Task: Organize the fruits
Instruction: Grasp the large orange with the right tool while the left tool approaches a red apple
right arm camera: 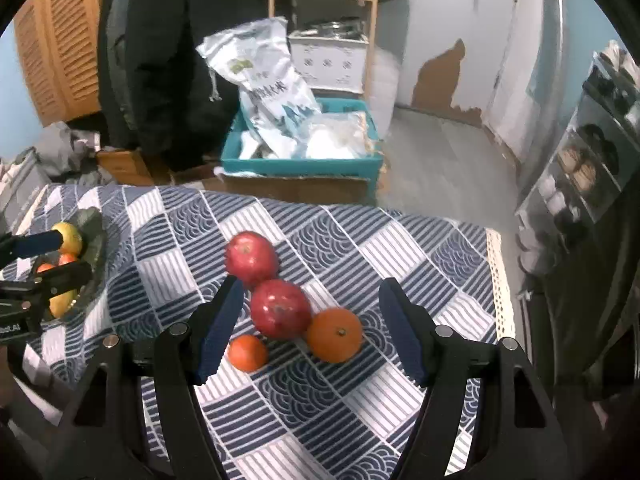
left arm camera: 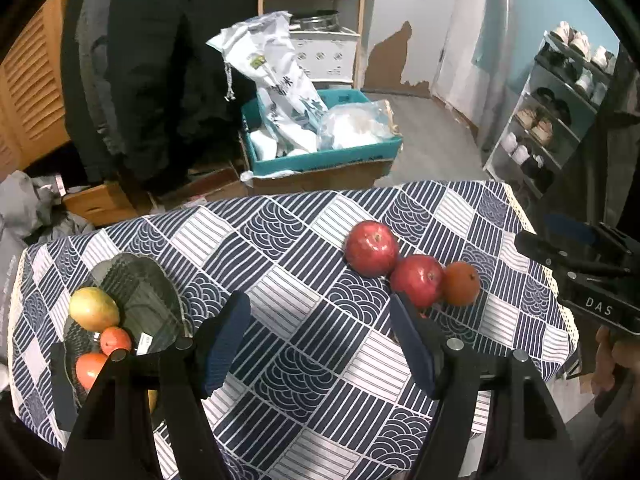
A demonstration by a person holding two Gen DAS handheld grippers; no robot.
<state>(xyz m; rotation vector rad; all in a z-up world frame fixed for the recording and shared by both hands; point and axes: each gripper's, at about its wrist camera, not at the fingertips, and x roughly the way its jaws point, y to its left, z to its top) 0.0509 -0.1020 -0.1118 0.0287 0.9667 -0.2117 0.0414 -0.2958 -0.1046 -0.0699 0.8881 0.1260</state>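
Two red pomegranates (right arm camera: 251,258) (right arm camera: 281,309), a large orange (right arm camera: 335,335) and a small orange (right arm camera: 247,353) lie together on the patterned tablecloth (right arm camera: 360,392). My right gripper (right arm camera: 310,326) is open and empty, its fingers on either side of this cluster, just above it. A dark glass plate (left arm camera: 140,296) at the table's left holds a yellow-green mango (left arm camera: 94,308) and two small oranges (left arm camera: 115,340) (left arm camera: 90,368). My left gripper (left arm camera: 320,336) is open and empty over the table's middle, between plate and cluster. The pomegranates (left arm camera: 372,248) (left arm camera: 418,280) and large orange (left arm camera: 461,283) show in the left view.
The table's far edge drops to a floor with a teal box (left arm camera: 320,152) of bags, a wooden shelf (left arm camera: 312,20) and a shoe rack (left arm camera: 560,108) at the right. The right gripper's body (left arm camera: 592,276) shows at the table's right edge.
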